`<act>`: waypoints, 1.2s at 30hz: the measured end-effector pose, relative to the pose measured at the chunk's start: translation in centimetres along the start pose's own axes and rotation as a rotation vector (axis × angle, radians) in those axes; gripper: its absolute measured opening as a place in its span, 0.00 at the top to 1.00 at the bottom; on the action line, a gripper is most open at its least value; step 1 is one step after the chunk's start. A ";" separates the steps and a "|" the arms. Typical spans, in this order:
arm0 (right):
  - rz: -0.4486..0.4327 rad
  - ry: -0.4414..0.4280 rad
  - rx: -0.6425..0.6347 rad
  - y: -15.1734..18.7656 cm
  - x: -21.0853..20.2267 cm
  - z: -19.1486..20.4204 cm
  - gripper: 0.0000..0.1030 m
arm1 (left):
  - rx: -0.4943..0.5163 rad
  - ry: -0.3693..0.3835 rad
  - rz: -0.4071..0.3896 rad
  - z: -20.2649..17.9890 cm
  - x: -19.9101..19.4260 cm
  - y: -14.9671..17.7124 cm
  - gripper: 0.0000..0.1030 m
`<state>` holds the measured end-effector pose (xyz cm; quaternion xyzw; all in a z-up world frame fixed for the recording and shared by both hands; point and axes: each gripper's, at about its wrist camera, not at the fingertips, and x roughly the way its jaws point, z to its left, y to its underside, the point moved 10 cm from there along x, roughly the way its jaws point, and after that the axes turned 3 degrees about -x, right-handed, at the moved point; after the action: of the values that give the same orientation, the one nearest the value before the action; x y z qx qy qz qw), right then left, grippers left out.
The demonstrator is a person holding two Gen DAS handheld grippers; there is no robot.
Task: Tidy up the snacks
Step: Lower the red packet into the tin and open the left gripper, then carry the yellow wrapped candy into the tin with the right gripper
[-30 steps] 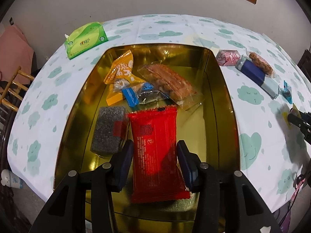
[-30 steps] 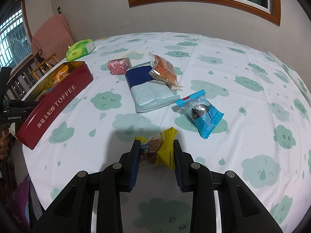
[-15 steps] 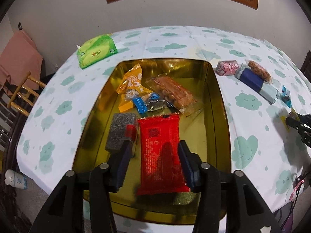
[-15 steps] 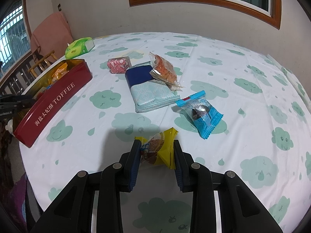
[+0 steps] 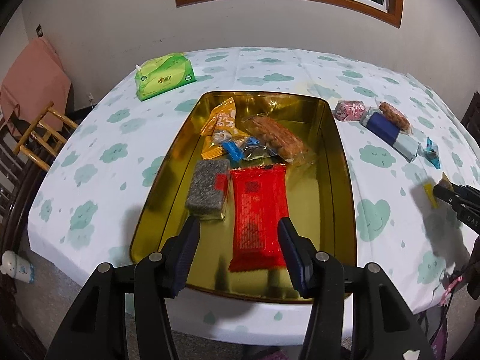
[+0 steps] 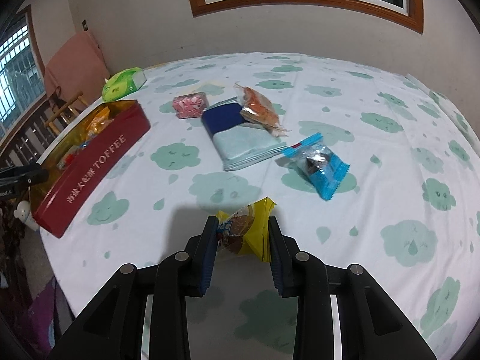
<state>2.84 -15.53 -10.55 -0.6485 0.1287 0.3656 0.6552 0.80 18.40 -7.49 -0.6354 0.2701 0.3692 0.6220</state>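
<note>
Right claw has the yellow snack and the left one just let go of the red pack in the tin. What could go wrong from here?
1. The right claw pinches the yellow snack only by its crinkly wrapper, so it could slip on the way to the tin.
2. The left claw hangs open over the tin's near end; the claws could collide there.
3. The red pack fills the near half, so a drop may land on it.

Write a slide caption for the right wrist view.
Right hand-held gripper clamps a yellow snack packet above the cloud-print tablecloth.
</note>
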 end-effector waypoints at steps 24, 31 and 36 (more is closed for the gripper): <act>-0.048 -0.213 -0.255 -8.3 -0.6 19.7 0.68 | -0.038 -0.046 -0.077 5.4 -3.2 1.1 0.44; 0.005 -0.252 -0.301 -8.6 2.7 24.2 0.68 | -0.033 -0.046 -0.094 6.3 -3.7 1.3 0.42; 0.041 -0.250 -0.317 -8.3 4.6 25.4 0.68 | -0.049 -0.035 -0.092 7.0 -3.7 1.4 0.41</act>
<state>3.68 10.74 -4.01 -0.6903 0.0002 0.4722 0.5482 -3.46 24.80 -5.01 -0.6559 0.2206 0.3578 0.6270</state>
